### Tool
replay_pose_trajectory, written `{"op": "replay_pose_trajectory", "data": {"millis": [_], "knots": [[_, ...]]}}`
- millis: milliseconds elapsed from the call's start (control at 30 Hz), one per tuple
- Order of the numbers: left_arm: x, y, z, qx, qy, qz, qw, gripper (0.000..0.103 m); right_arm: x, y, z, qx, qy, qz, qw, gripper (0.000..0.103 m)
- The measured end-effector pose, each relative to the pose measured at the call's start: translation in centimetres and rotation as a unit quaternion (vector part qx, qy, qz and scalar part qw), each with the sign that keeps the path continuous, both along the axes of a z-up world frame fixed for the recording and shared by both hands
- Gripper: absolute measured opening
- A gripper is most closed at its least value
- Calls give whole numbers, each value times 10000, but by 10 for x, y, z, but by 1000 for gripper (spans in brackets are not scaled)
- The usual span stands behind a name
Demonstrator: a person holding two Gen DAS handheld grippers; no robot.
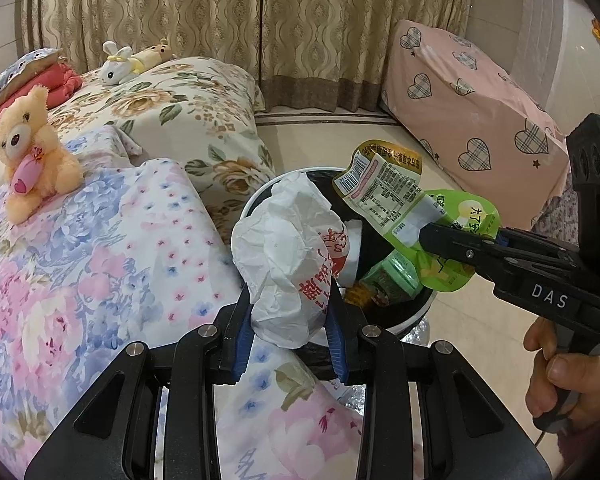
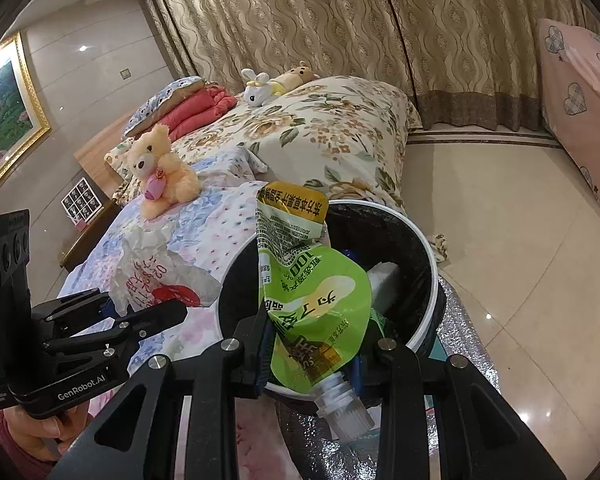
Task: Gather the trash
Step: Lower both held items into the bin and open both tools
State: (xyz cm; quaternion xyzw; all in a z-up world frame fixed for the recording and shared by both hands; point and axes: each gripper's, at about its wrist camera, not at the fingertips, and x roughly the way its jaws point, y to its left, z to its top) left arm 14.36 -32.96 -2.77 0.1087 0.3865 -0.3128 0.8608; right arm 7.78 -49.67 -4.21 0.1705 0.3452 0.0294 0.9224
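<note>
A crumpled white bag [image 1: 284, 264] is clamped in the left gripper [image 1: 288, 320] and a green pouch [image 2: 312, 300] in the right gripper [image 2: 312, 360], both held over the near bin [image 2: 428, 248] for dropping.

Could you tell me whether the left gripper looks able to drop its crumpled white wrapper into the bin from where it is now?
Probably yes. The left gripper holds the white wrapper right at the bin rim, though the right gripper with its green pouch crowds the opening.
</note>
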Motion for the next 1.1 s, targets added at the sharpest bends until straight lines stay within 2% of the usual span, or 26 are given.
{"op": "replay_pose_trajectory", "data": {"millis": [1100], "knots": [[18,-18,-11,59,127,-16,9999,30,21,-12,-7,-90,246,-13,9997,30]]}}
